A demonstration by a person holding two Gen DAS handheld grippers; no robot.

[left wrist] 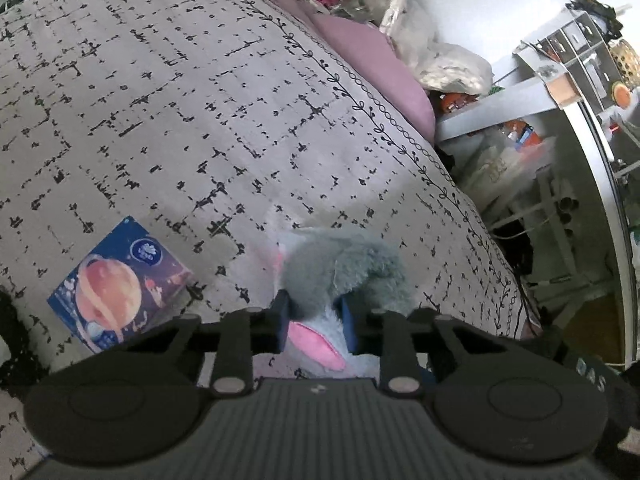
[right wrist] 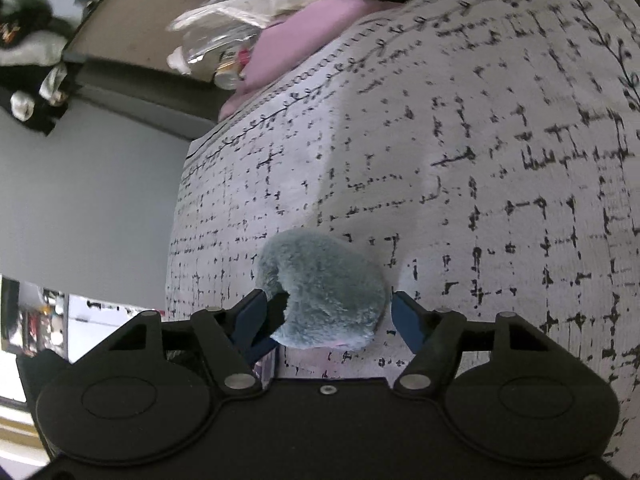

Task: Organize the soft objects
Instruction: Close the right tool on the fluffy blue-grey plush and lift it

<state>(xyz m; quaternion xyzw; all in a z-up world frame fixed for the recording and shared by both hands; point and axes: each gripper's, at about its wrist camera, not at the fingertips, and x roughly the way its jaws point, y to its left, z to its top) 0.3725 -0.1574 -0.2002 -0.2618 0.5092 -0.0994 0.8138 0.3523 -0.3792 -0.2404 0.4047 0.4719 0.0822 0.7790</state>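
Left tool [left wrist: 314, 322]: blue pads clamped on grey plush toy [left wrist: 344, 268], pink ear showing between jaws. Right tool [right wrist: 326, 316]: jaws apart, straddling fuzzy grey part of plush [right wrist: 324, 280]; left pad touching fur, right pad clear of it, no grip. Toy lies on patterned bedspread [left wrist: 180, 120], near edge of bed. Blue tissue pack [left wrist: 120, 284] just left of toy, pink pillow [left wrist: 360, 48] far behind. Step: securing toy with both tools. Next likely needs right tool to close on fur, then lift together.
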